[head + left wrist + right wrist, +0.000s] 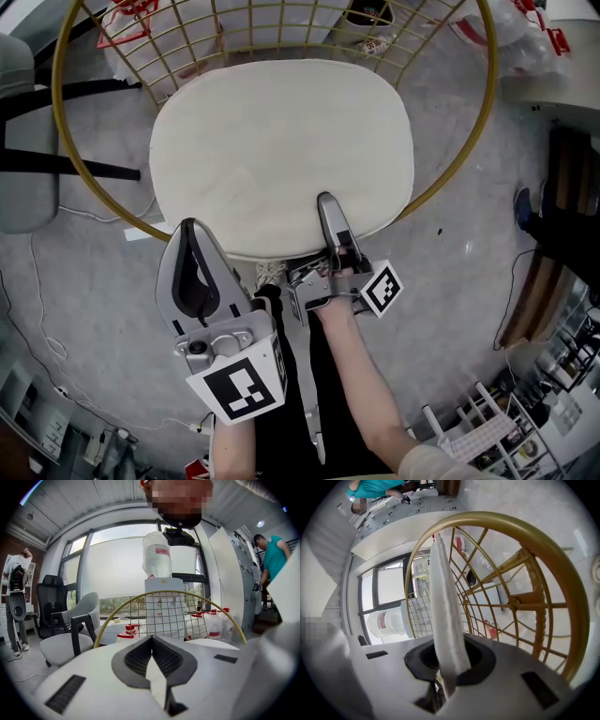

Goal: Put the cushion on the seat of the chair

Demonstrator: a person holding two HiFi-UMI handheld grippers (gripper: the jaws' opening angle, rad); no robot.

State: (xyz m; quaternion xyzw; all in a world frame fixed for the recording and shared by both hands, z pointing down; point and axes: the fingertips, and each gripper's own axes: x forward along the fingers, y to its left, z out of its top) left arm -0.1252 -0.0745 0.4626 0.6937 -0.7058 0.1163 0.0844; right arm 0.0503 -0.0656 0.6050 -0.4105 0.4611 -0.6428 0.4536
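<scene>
A grey speckled floor (450, 281) is seen in the head view, with thin cables (37, 300) trailed across it at 8 o'clock and a white wire rack (483, 427) stood at 4 o'clock. In the left gripper view a large window (117, 573) is seen at 12 o'clock, and pale daylight is let in through it. A panelled ceiling (70, 508) is shown at 11 o'clock. A black office chair (49, 602) and a grey armchair (70, 639) are placed at 9 o'clock, just beside each other. A water dispenser (161, 584) is stood before the window.
</scene>
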